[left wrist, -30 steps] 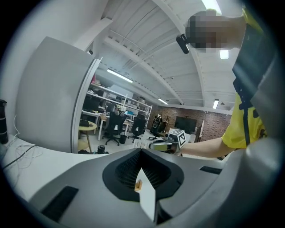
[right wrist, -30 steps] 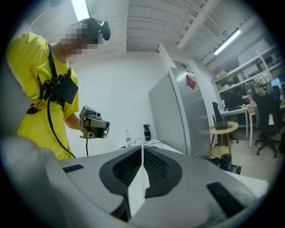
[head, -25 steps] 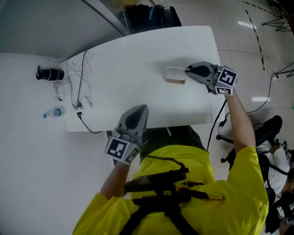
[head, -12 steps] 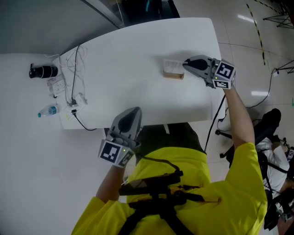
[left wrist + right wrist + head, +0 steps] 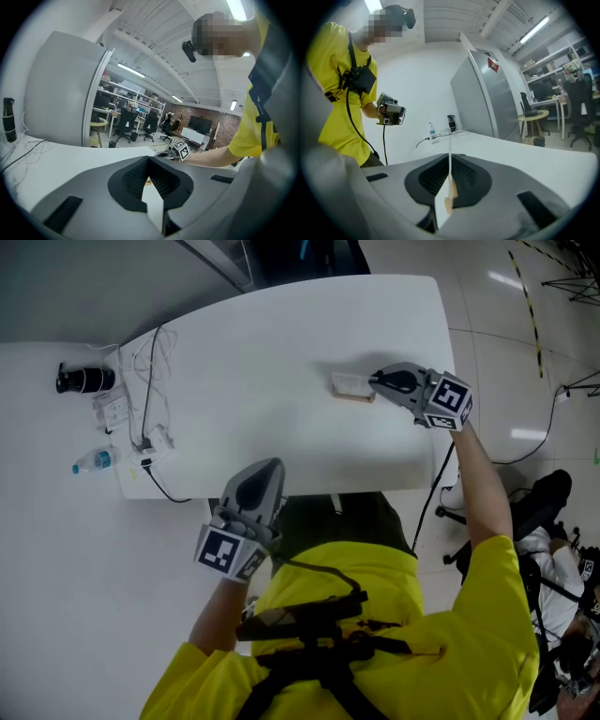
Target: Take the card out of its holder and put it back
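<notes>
Head view looks down; all share table (image 5: 281, 352)

Between the right gripper's (image 5: 378, 382) grey jaws, a white card (image 5: 449, 164); ahead, a tan holder (image 5: 354, 396) on the white table (image 5: 262, 362).

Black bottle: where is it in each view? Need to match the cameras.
Head view: the black bottle is far left, at the left end of the table.
Left gripper view: the bottle stands upright at the left edge.
Right gripper view: the bottle is near centre, at the table's far end, right of the water bottle.
Shared landmark: the loose cables beside it show in all three.
</notes>
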